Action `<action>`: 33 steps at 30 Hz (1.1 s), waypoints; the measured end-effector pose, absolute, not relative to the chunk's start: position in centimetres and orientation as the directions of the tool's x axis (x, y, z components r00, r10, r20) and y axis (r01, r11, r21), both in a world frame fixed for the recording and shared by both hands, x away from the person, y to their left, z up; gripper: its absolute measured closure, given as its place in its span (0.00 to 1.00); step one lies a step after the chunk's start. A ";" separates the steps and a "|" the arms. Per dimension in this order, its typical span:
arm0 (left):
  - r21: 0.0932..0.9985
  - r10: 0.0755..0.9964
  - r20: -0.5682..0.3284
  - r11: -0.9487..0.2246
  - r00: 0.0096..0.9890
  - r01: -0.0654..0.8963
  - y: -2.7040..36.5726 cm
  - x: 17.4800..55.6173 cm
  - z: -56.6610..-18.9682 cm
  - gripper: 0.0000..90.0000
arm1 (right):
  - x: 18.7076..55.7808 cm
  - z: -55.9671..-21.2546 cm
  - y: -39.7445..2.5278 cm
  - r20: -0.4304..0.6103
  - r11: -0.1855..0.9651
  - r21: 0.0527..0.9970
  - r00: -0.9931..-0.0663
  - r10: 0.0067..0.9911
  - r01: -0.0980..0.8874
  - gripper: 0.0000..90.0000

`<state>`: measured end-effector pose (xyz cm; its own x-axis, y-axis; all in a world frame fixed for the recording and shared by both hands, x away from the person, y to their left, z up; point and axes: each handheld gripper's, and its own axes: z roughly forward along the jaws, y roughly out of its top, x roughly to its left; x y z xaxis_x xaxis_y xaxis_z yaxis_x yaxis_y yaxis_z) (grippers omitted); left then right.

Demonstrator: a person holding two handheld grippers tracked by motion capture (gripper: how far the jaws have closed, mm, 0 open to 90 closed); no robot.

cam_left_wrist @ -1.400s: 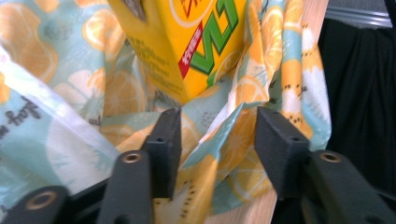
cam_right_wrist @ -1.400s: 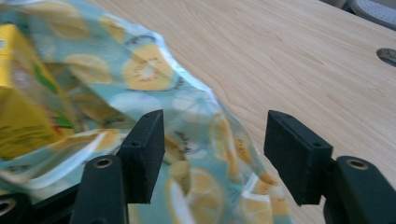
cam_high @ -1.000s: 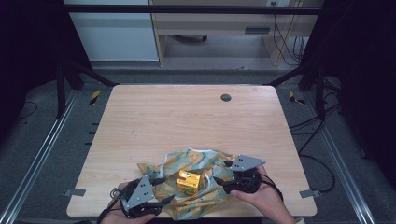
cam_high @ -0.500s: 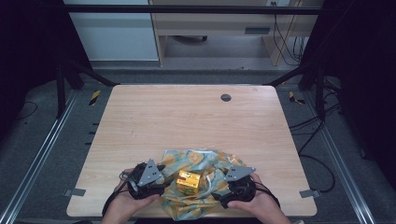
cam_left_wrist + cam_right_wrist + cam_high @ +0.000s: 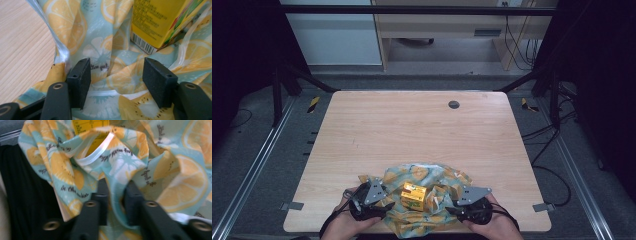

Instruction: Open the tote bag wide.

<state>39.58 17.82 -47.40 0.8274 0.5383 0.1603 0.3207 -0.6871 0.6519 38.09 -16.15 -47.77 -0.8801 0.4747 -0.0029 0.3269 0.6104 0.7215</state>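
Your lemon-print bag point(image 5: 424, 200) lies crumpled at the middle of the table's point(image 5: 412, 130) near edge, with the yellow carton point(image 5: 413, 195) standing on it between your two hands; the job in hand looks like getting the carton into the bag. Your right gripper point(image 5: 115, 195) has its jaws closed on a fold of the film near the clear zip strip point(image 5: 97, 151); keep that pinch firm, since thin plastic probably slips out when tugged sideways. Your left gripper point(image 5: 116, 80) sits with its jaws apart, one to either side of a ridge of the bag just below the carton's barcode end, gripping nothing; close them on the rim layer alone, close to the zip strip, not on a bunch of both walls, or the mouth will likely stay shut. Once both hold, draw the two sides apart and slightly up so the opening gapes toward the carton; pull evenly, because a one-sided tug may topple the carton toward the near edge.
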 end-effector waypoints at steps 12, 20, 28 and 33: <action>0.601 0.531 0.165 -0.722 0.831 0.342 18.2 40.2 -48.4 0.42 | 37.9 -48.5 -16.3 0.033 0.682 0.649 -0.908 0.418 0.338 1.00; 0.600 0.532 0.155 -0.720 0.832 0.349 18.3 40.5 -48.7 0.43 | 38.5 -48.9 -16.7 0.032 0.691 0.629 -0.900 0.435 0.356 1.00; 0.618 0.555 0.117 -0.690 0.823 0.378 18.7 40.7 -48.9 0.43 | 39.1 -49.1 -17.1 0.029 0.684 0.631 -0.892 0.451 0.366 1.00; 0.620 0.560 0.108 -0.684 0.821 0.385 18.7 40.7 -48.9 0.43 | 39.1 -49.2 -17.3 0.021 0.678 0.638 -0.889 0.457 0.364 1.00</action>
